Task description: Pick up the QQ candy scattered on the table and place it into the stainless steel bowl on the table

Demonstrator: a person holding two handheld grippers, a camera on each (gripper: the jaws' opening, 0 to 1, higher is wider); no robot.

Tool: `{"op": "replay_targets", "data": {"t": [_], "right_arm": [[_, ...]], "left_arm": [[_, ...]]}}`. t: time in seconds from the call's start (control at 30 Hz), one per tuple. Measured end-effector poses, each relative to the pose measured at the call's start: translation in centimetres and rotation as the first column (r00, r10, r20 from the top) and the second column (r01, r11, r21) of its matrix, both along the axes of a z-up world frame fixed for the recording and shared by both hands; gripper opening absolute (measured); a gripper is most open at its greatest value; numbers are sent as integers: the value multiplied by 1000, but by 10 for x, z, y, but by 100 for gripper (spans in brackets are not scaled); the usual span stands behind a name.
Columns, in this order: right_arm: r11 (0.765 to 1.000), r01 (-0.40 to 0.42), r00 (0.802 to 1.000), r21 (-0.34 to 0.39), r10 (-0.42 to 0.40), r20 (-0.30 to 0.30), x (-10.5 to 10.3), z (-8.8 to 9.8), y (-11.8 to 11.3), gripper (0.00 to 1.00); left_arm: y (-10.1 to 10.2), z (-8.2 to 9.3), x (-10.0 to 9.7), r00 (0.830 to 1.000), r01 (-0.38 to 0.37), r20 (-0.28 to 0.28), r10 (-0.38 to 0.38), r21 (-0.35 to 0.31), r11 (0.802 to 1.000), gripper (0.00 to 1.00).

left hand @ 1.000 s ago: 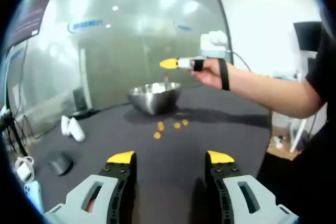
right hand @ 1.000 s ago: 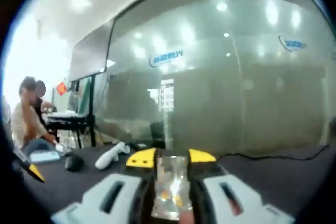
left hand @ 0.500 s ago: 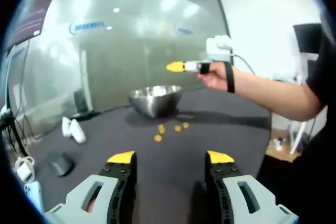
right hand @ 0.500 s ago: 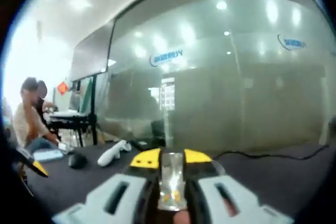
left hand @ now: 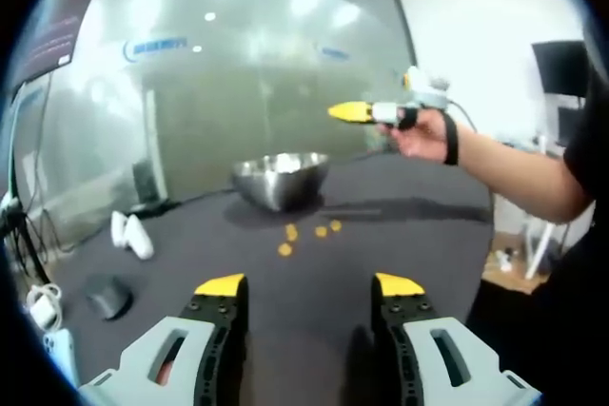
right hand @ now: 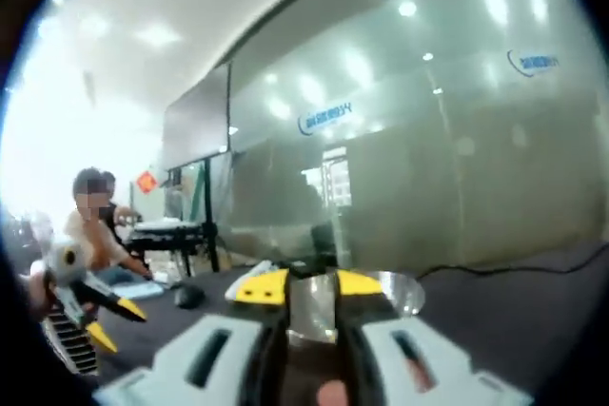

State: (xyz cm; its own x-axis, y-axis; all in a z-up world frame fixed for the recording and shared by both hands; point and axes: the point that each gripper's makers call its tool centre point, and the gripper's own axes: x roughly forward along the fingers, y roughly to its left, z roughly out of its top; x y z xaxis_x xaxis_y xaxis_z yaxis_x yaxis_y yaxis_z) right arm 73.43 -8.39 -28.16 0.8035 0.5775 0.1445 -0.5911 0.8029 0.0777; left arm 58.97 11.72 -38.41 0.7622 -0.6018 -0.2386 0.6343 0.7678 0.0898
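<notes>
On the dark table (left hand: 400, 235) at 12 o'clock sits the stainless steel bowl (left hand: 281, 178), pale pieces inside; orange QQ candy (left hand: 306, 234) lies before it. Left gripper (left hand: 309, 284) gapes wide; right gripper (right hand: 303, 284) pinches a clear wrapper (right hand: 312, 311).

1. Looks like an office or lab space: long frosted glass partition (left hand: 238, 73) bearing a blue logo (left hand: 160, 45), lit by ceiling spotlights.
2. In front of the partition, a dark worktop (left hand: 314, 273) carrying a computer mouse (left hand: 109, 295) and white cables (left hand: 43, 306).
3. Left of the partition, people seated (right hand: 90, 225) at a desk (right hand: 171, 230).
</notes>
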Motion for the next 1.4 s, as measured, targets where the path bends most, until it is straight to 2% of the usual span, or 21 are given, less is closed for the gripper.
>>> {"op": "replay_targets", "data": {"t": [0.03,0.17,0.23,0.37,0.43,0.5,0.6,0.67,0.73,0.83,0.93,1.0,1.1,1.13,1.2,1.33,1.4], "right_arm": [[999,-38,999,-33,38,8,-7,-4,3,18],[983,-91,996,-157,92,-6,-28,-23,3,22],[977,-123,992,-177,119,-32,-39,-34,2,21],[967,-126,991,-221,113,-66,-48,-53,-7,20],[943,-172,985,-285,158,-71,-56,-67,-4,20],[928,-216,975,-304,189,-114,-62,-83,1,20],[917,-240,968,-319,201,-151,-62,-99,8,20],[887,-265,962,-377,215,-170,-62,-111,13,20],[868,-296,953,-400,241,-182,-61,-118,21,20],[859,-320,944,-399,251,-216,-57,-128,31,20],[840,-331,939,-430,250,-234,-52,-135,41,20],[834,-343,934,-432,254,-252,-48,-138,50,20],[829,-316,940,-462,207,-272,-38,-143,53,20],[827,-322,938,-461,214,-271,-38,-143,57,20],[816,-373,920,-442,264,-289,-44,-145,70,20],[814,-354,923,-461,226,-311,-34,-154,76,20],[827,-350,921,-441,217,-325,-25,-156,78,20]], "left_arm": [[0,0,0,1000,1,1,-1,0,1000,53],[-2,-1,0,1000,11,0,-11,9,1000,53],[-3,-1,-1,1000,16,1,-16,12,1000,53],[-3,-3,0,1000,14,-2,-14,14,1000,53],[-3,-3,0,1000,14,-2,-14,18,1000,53],[-5,-2,0,1000,17,-1,-17,15,1000,53],[-8,0,0,1000,25,2,-25,13,1000,53],[-9,0,-1,1000,30,2,-30,19,999,53],[-10,-1,-2,1000,31,0,-31,26,999,53],[-9,-2,-1,1000,30,-2,-29,29,999,53],[-8,-1,-2,1000,25,-2,-25,28,999,53],[-7,0,-2,1000,25,-1,-25,29,999,53],[-7,0,-2,1000,23,-1,-23,35,999,53],[-8,1,-3,1000,25,1,-25,32,999,53],[-8,1,-3,1000,26,0,-26,31,999,53],[-7,-2,-3,1000,25,-7,-25,36,999,53],[-6,-3,-3,1000,24,-8,-23,39,999,53]]}}
